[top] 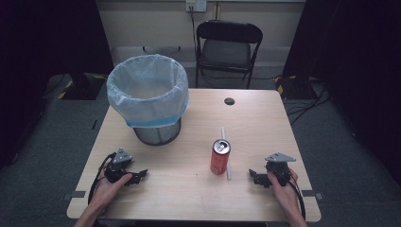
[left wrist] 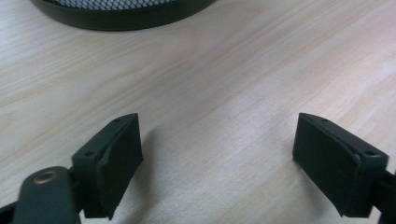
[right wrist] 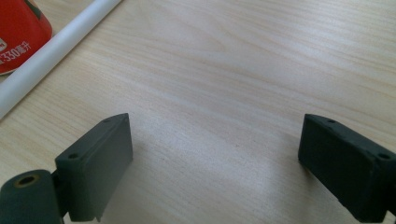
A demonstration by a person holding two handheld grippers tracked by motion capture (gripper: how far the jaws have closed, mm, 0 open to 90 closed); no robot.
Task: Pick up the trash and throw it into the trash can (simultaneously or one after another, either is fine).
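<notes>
We see a pale wooden table [top: 265, 118] with a round cable hole [top: 229, 101] near its far edge. On its far left stands the largest thing, a dark mesh waste bin [top: 156, 134] lined with a pale blue-white bag [top: 146, 90] folded over the rim; as far as we can make out through the thin liner, nothing lies inside, though the bottom is hard to read from the high view. The bin's dark base [left wrist: 121, 14] also runs along the far edge of the left gripper view.

Right of centre stands a red drink can [top: 220, 157], upright, its top facing up. Just to its right lies a white straw [top: 226, 151], stretched from far to near and close against the can; we cannot tell whether they touch. In the right gripper view the can [right wrist: 21, 32] and the straw [right wrist: 56, 46] sit side by side at the upper left.

The left gripper [top: 138, 176] rests near the left front edge, its jaws wide apart over bare wood. The right gripper [top: 254, 176] lies near the right front, pointing left toward the can, its jaws likewise spread with nothing between them.
</notes>
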